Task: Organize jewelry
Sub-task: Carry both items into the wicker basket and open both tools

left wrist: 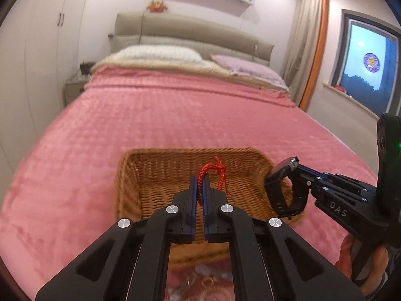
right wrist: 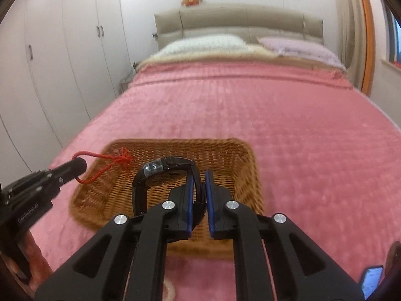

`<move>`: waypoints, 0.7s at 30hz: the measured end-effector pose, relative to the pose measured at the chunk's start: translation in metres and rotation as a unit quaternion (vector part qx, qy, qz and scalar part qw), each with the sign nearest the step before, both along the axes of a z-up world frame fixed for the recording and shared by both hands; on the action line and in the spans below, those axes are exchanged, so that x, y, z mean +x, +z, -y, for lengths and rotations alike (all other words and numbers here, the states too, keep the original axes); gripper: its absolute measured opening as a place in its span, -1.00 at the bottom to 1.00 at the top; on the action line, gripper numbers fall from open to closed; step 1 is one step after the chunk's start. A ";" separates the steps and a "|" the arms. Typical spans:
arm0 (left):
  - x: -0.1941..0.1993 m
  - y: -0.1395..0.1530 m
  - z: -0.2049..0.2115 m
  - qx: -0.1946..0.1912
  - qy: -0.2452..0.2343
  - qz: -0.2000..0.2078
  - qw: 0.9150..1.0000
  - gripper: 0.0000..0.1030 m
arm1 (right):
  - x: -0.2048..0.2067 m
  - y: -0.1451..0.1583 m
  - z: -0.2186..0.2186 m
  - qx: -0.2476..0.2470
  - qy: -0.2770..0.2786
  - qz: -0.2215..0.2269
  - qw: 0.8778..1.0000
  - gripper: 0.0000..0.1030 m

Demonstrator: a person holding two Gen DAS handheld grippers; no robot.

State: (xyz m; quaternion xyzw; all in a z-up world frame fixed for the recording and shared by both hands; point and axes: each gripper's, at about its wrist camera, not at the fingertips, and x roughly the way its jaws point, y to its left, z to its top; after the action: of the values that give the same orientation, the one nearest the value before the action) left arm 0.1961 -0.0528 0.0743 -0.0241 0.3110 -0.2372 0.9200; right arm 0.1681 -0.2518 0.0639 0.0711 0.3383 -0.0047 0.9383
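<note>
Left hand-held gripper (left wrist: 199, 188) pinching red cord bracelet (left wrist: 213, 173), right hand-held gripper (right wrist: 199, 188) clamping black watch (right wrist: 163, 173), both over wicker basket (left wrist: 130, 175)

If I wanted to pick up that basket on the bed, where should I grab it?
Probably the wicker basket's rim, best the near wall facing the cameras, coming down from above with one finger inside and one outside. It has no handles, and its walls stand up thin from the pink bedspread. First free a gripper: the left gripper pinches the red bracelet, the right gripper the black watch.
</note>
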 end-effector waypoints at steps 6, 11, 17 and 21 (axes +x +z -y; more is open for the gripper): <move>0.035 -0.033 0.007 0.017 0.010 -0.037 0.999 -0.97 | 0.047 -0.040 0.000 0.006 0.001 -0.063 0.998 -0.85; 0.040 -0.047 0.008 0.032 0.012 -0.052 0.998 -0.96 | 0.058 -0.062 0.004 0.016 0.000 -0.094 0.995 -0.85; 0.035 -0.049 0.002 0.028 0.016 -0.065 0.997 -0.20 | 0.052 -0.066 0.008 0.018 -0.009 -0.105 0.994 -0.64; 0.021 -0.041 -0.002 0.043 0.013 -0.065 0.997 -0.01 | 0.030 -0.046 0.004 0.000 -0.010 -0.072 0.997 0.16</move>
State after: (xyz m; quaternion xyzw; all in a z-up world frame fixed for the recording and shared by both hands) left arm 0.2173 -0.0506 0.0332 -0.0033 0.3795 -0.2098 0.9011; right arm 0.1985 -0.2563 0.0181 0.0743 0.4044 -0.0192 0.9113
